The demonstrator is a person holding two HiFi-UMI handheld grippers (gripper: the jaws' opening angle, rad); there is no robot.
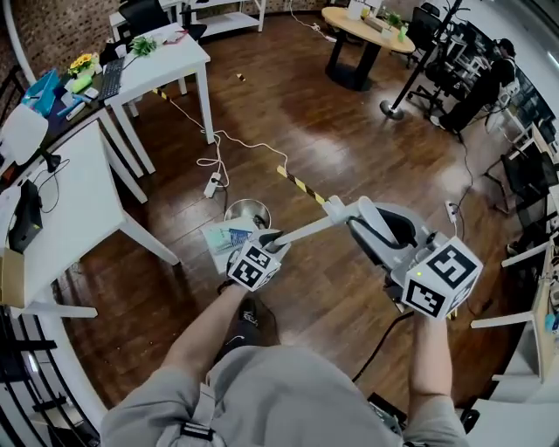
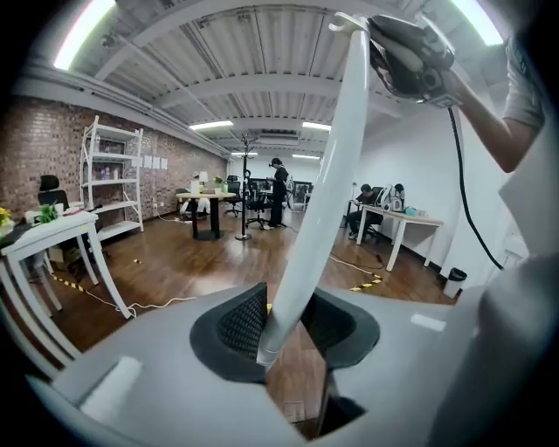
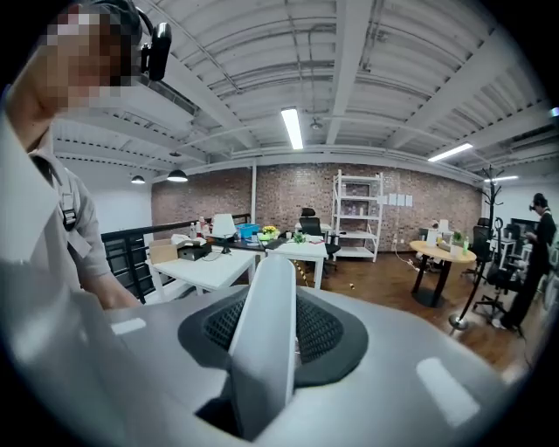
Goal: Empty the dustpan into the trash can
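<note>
A long white handle [image 1: 306, 230] runs between my two grippers at waist height. My left gripper [image 1: 269, 238] is shut on its thin round end [image 2: 301, 262], which stands between the jaws in the left gripper view. My right gripper [image 1: 367, 223] is shut on the wider flat end [image 3: 262, 340]. The round silver trash can [image 1: 247, 212] stands on the wood floor just beyond the left gripper. A teal-and-white flat pan [image 1: 224, 240] shows beside the can, partly hidden by the left gripper. I cannot tell whether it joins the handle.
White tables [image 1: 74, 205] line the left side, with a black railing [image 1: 26, 384] behind. A white cable and power strip [image 1: 213, 182] and yellow-black tape [image 1: 301, 184] lie on the floor beyond the can. A coat stand [image 1: 393, 109], round table [image 1: 360, 26] and a seated person [image 1: 489, 79] are farther off.
</note>
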